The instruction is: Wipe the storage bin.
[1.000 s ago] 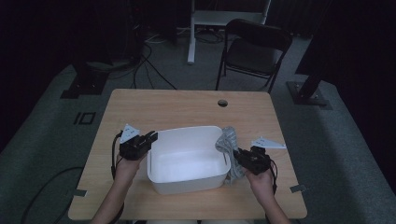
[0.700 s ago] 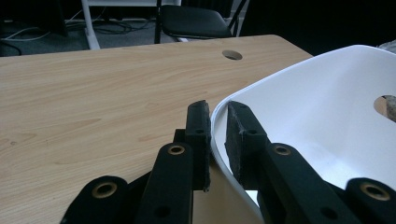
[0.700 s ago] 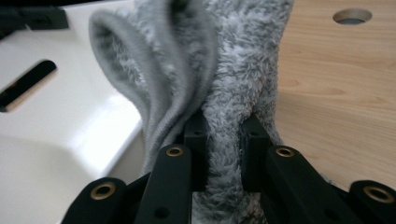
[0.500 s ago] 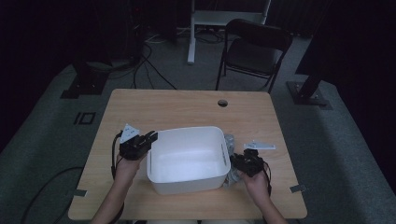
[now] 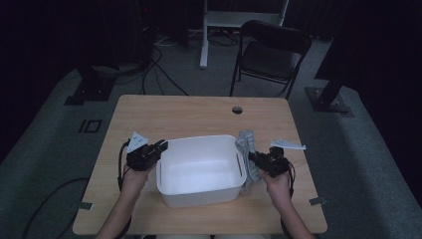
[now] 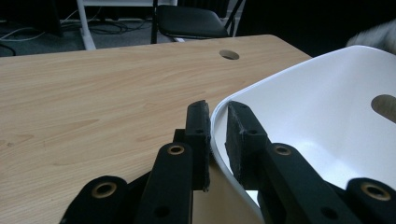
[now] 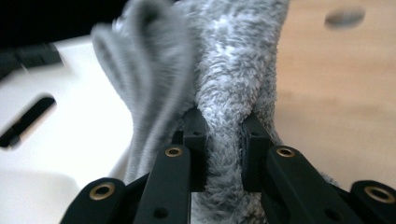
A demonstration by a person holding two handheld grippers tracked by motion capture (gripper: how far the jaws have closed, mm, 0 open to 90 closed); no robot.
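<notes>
I see a white tub [image 5: 199,169] sitting on the wooden counter [image 5: 199,114], near the edge closest to me. My left gripper [image 5: 158,148] is at the tub's 9 o'clock side. Its jaws are pinched on the tub's thin rim, one jaw inside the tub and one outside; the left gripper view shows this well [image 6: 217,135].

My right gripper [image 5: 253,158] is at the tub's 3 o'clock side. Its jaws are squeezed tight on a fluffy grey towel [image 5: 246,149]. In the right gripper view the towel [image 7: 233,70] bulges up between the two jaws, and the tub's white wall with its handle slot is just beside it at 9 o'clock. The towel hangs right against the tub's outer wall.

A round hole [image 5: 237,109] is in the counter at 12 o'clock. A black chair [image 5: 271,55] stands past the counter.
</notes>
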